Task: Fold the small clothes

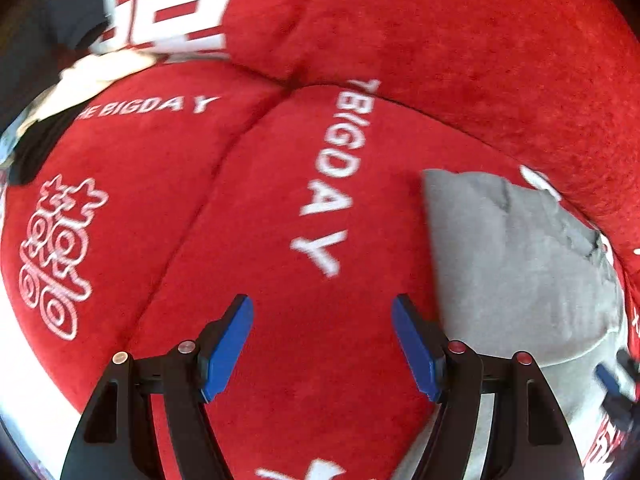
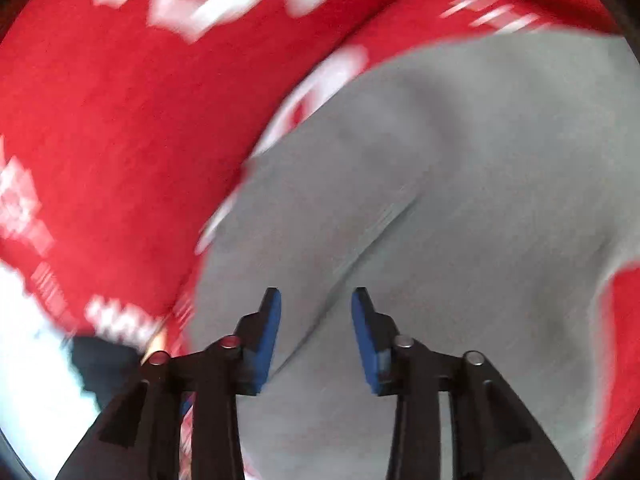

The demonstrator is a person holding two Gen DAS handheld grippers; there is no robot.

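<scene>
So the grey garment [image 1: 520, 264] is laid out on the red cushion cover [image 1: 280, 320] with the white "BIG DAY" lettering [image 1: 332, 184], off to the right side in the left wrist view. The left gripper [image 1: 322, 312] is held wide open over bare red fabric just beside it, nothing pinched. The right gripper [image 2: 316, 304] is seen hovering right over the grey cloth [image 2: 460, 200], blue pads [image 2: 272, 320] parted with nothing between them, though that view is pretty blurred.

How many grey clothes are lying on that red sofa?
1: the grey garment lies on the red cushion, under the right gripper. Others may be hidden out of view.
</scene>
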